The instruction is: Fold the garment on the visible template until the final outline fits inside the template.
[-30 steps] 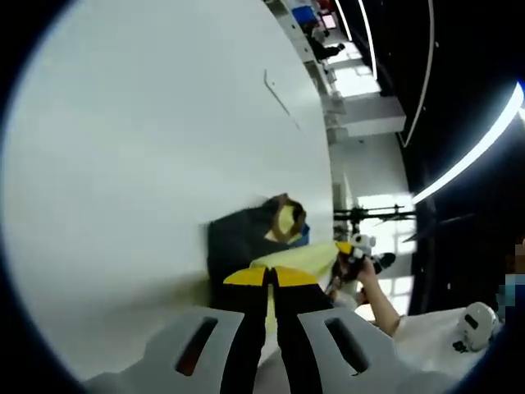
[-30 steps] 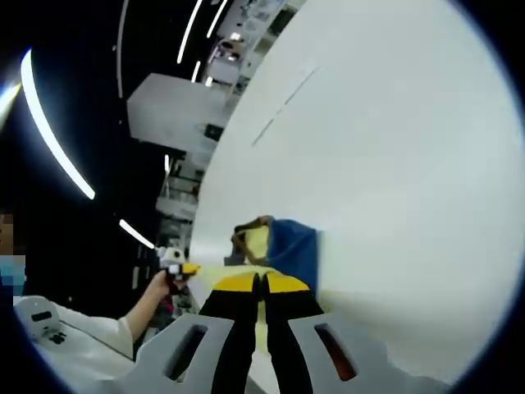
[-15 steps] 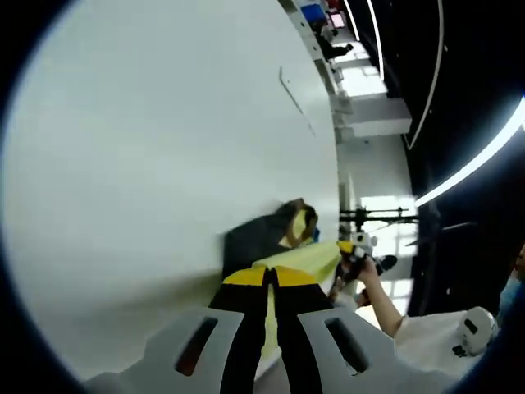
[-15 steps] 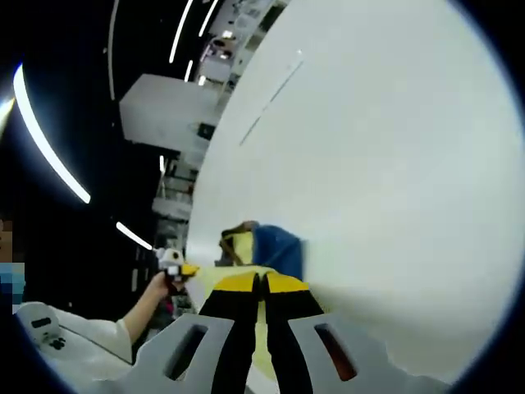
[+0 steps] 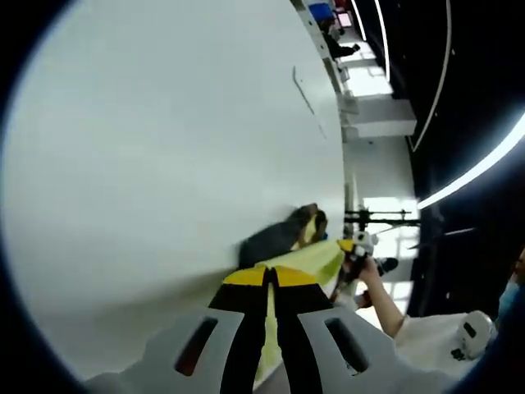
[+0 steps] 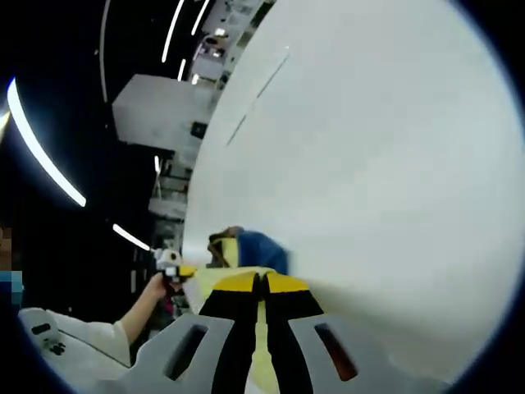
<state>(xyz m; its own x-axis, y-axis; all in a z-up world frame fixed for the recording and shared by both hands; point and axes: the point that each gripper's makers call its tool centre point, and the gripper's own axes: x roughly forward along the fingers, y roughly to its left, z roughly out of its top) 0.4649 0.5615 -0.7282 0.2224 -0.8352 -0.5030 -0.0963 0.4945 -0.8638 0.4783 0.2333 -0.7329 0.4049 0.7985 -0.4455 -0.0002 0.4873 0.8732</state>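
Both grippers, left [image 5: 268, 277] and right [image 6: 261, 283], clamp the garment's [image 5: 303, 258] yellow edge; bare white table [image 5: 164, 148] stretches far beyond

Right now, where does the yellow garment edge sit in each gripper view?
Left gripper view: yellow garment edge sits lower centre, running right from the left gripper.
Right gripper view: it sits lower centre-left, at the right gripper.
Shared landmark: the white table.
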